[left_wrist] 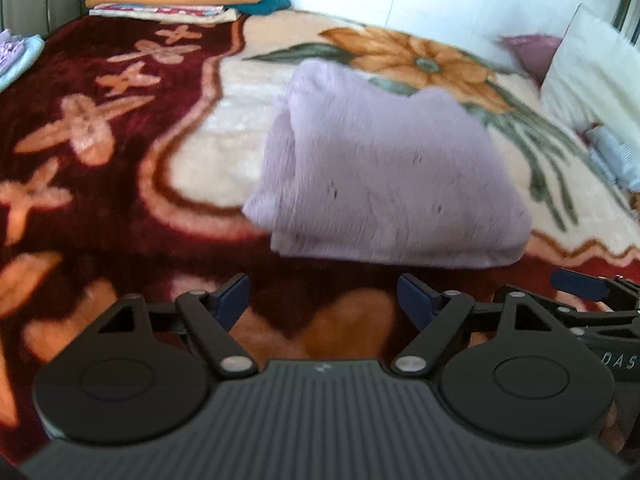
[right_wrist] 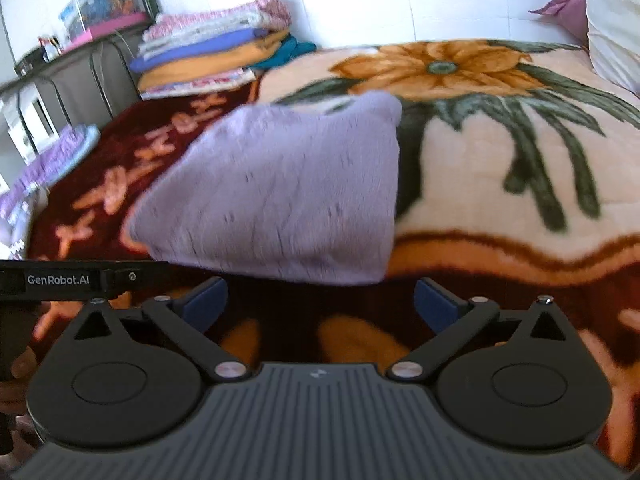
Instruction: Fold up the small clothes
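A plush blanket (left_wrist: 120, 128) with a dark red border, orange blossoms and a cream middle bearing a big orange flower covers the whole bed, and everything else sits on or around it. At the blanket's far edge, against the white wall, stands a stack of folded fabrics (right_wrist: 212, 56) in pink, blue, orange and teal. A white pillow (left_wrist: 592, 80) leans at the blanket's far right corner, with a mauve cushion (left_wrist: 532, 50) just behind it. Near the middle of the blanket, straddling the red border and the cream field, lies the folded lilac garment (left_wrist: 384, 168), a soft fuzzy bundle with its rolled fold toward the stack side; it rests free, touched by neither tool. At the blanket's left edge a smaller lilac and pale blue pile (right_wrist: 44, 160) shows. The left gripper (left_wrist: 323, 298) hangs over the blanket's near red border just short of the garment, its blue-padded jaws spread apart with nothing between them. The right gripper (right_wrist: 320, 300) sits likewise just beside the garment's near edge, jaws released wide and empty.
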